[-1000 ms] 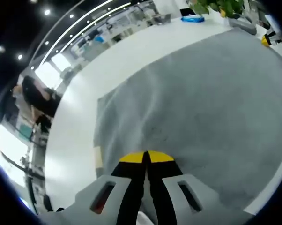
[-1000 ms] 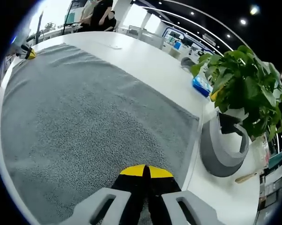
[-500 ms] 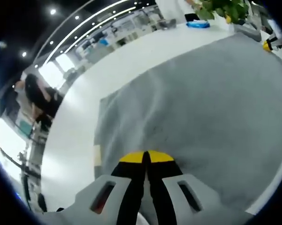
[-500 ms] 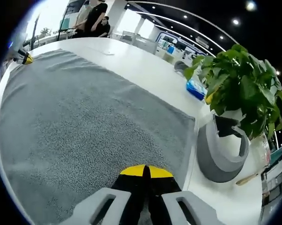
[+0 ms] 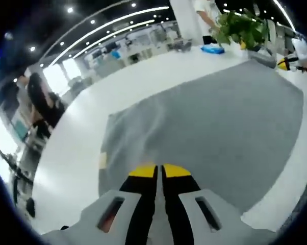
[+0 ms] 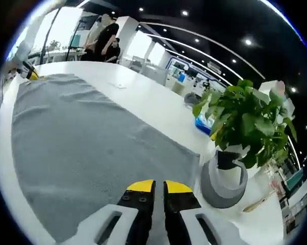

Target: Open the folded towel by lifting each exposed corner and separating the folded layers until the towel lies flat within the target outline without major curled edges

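Grey terry towel [image 5: 209, 127] lies spread out on the white worktop [image 5: 92, 132], reaching ahead of the left hand-held gripper [image 5: 158, 171] and off to its right. That gripper's yellow-tipped jaws stand slightly parted over the towel's near edge, with a narrow gap between them and nothing visibly pinched. Just left of its tips a small pale yellow mark [image 5: 102, 161] sits at the towel's border. Far ahead and to the right, the right hand-held gripper [image 5: 286, 63] shows at the towel's far corner.

In the right gripper view the towel [image 6: 87, 148] runs ahead and to the left of the right hand-held gripper [image 6: 159, 187], whose jaws are likewise a little apart (no cloth seen between them). To its right stands a leafy plant [image 6: 245, 122] in a grey pot [image 6: 222, 181], on the worktop [image 6: 158, 109] beside the towel's edge. 2 people [image 6: 105, 33] stand far ahead.
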